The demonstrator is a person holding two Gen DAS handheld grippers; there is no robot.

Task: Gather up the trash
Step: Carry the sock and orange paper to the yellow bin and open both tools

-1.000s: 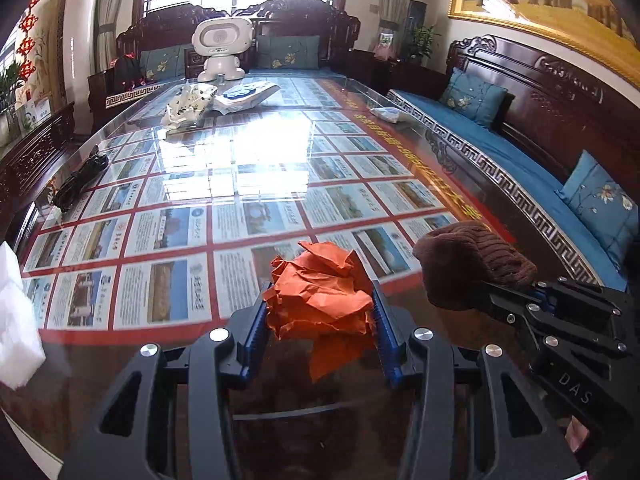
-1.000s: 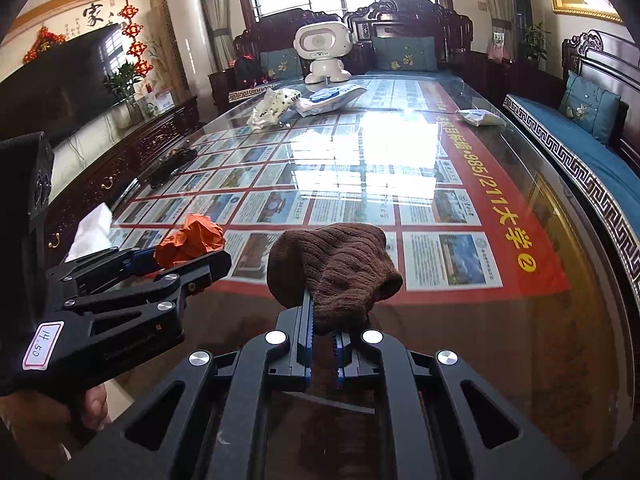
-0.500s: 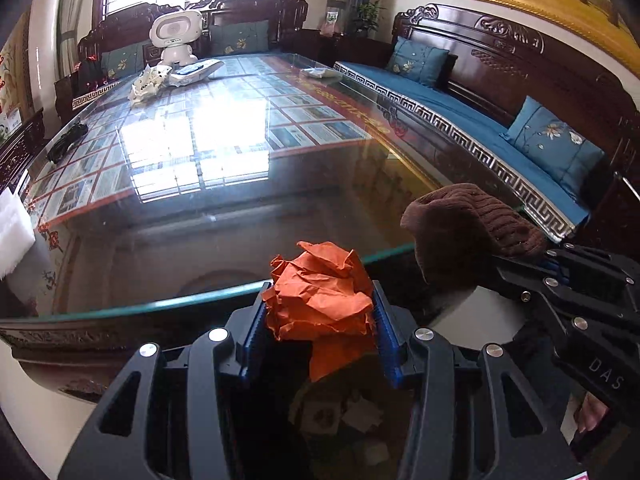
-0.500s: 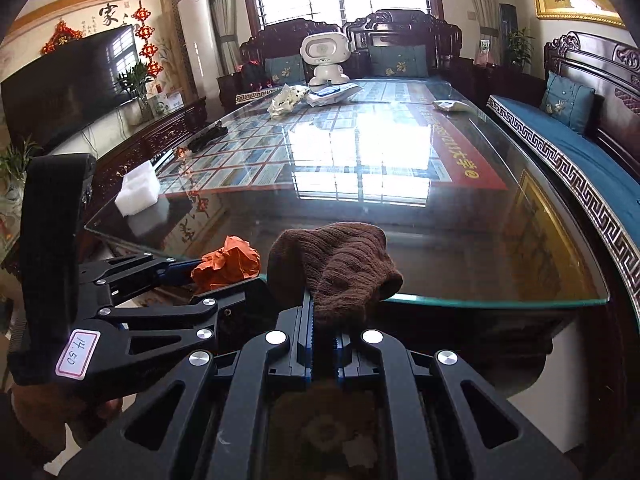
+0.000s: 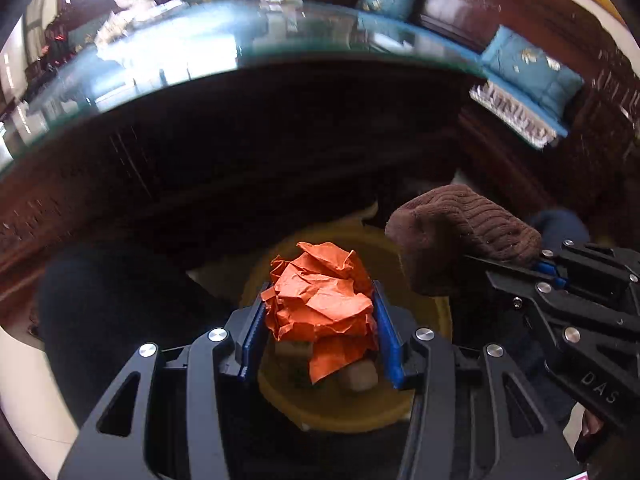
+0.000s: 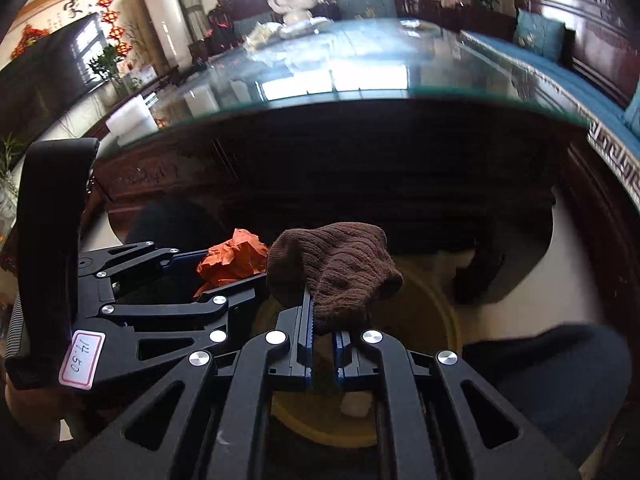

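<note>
1. the left gripper [image 5: 320, 312] had its blue fingers [image 5: 252, 328] squeezed on a crumpled ball of orange paper [image 5: 320, 296]. the paper bulged out above the fingers, so the hold looked firm.

2. the right gripper [image 6: 322, 328] had its fingers nearly shut, pinching a brown knitted cloth [image 6: 336, 264]. only the cloth's bottom edge was caught, and the rest flopped over the top.

3. both pieces of trash were held in the air, touching neither the desk nor the floor. the two grippers were close, side by side, with the paper just left of the cloth.

4. right under them sat a round yellow bin [image 5: 436, 312] on the floor. it already had some scraps [image 5: 360, 376] inside. i think the trash was held there so it could fall straight in.

5. the glass desk [image 6: 360, 64] was up and behind, well apart from the grippers. a white robot toy [image 6: 292, 0] and some papers lay far back on it.

6. the paper looked lined up over the bin's middle. the cloth hung nearer the rim, so it might need a small move inward.

7. the next thing, i guess, was to open the fingers and let go. the cloth might snag on the ridged fingers.
</note>
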